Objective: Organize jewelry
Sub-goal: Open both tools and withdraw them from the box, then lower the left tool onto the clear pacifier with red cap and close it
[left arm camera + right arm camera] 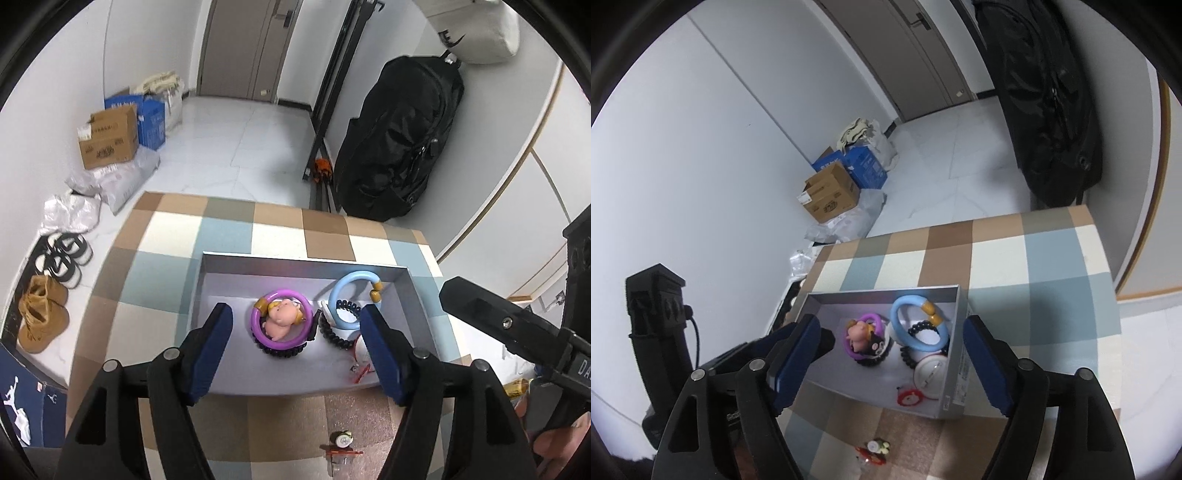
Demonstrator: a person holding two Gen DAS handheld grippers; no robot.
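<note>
A shallow grey cardboard box (221, 266) sits open on a table covered in a blue, brown and cream checked cloth (170, 236). Inside it, toward 9 o'clock of the box's middle, a purple plastic ring with a tan bead (281, 320) lies on a black beaded bracelet (282, 350), and a small pink pig figure (282, 318) sits within the ring. At 3 o'clock of the pig, a pale blue plastic ring with yellow beads (351, 291) leans over a second black beaded coil (332, 332). Toward 5 o'clock in the box lie a round white disc (930, 374) and a small red charm (909, 398).

The left gripper (297, 349) hovers above the box's near edge, its blue-padded jaws spread apart with nothing between the pads. The right gripper (894, 363) hangs over the same box with its jaws also wide apart and empty; the box's right wall lies just inside its right finger.

On the cloth outside the box, at 6 o'clock of it, rests a small trinket with a red base (341, 448), untouched.

At 9 o'clock of the table, on the white tiled floor, stand brown cardboard cartons (109, 138) and tan boots (42, 317); a black bag (402, 140) hangs at 1 o'clock.
</note>
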